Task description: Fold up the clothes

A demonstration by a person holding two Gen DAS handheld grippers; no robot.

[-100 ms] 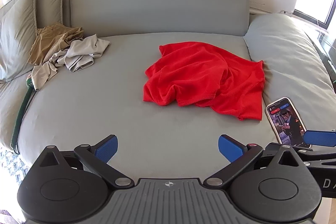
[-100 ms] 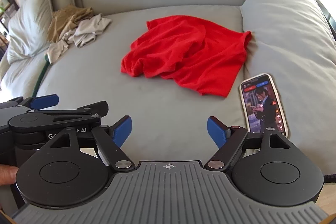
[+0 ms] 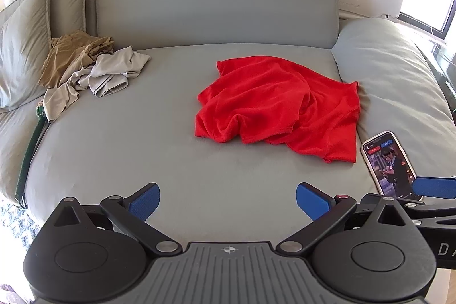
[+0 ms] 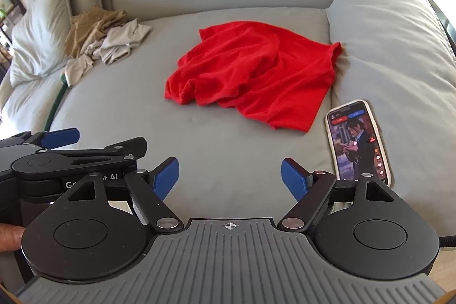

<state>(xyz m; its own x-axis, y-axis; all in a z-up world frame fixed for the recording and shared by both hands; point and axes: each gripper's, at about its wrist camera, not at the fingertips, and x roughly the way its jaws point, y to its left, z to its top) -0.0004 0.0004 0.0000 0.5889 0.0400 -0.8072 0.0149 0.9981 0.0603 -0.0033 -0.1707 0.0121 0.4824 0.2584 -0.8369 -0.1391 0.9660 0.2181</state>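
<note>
A: Grey sofa bed (image 3: 142, 155) fills the view. Red shirt (image 3: 279, 107) crumpled at centre, well apart from both tools. Tan and beige heap (image 3: 85, 70) at ten o'clock by the pillows (image 3: 20, 47). Phone (image 4: 357, 140) at three o'clock, screen lit.

B: Bearing from the tools?

A: Shirt at roughly one o'clock from the left gripper (image 3: 228, 198), twelve from the right gripper (image 4: 229, 177). Long axis runs eleven to four. Right looks nearer its low hem corner.

B: Jaws?

A: Both spread wide, nothing between them.

B: Change from a moment back?

A: None visible; cloth, phone and both tools sit the same.
</note>
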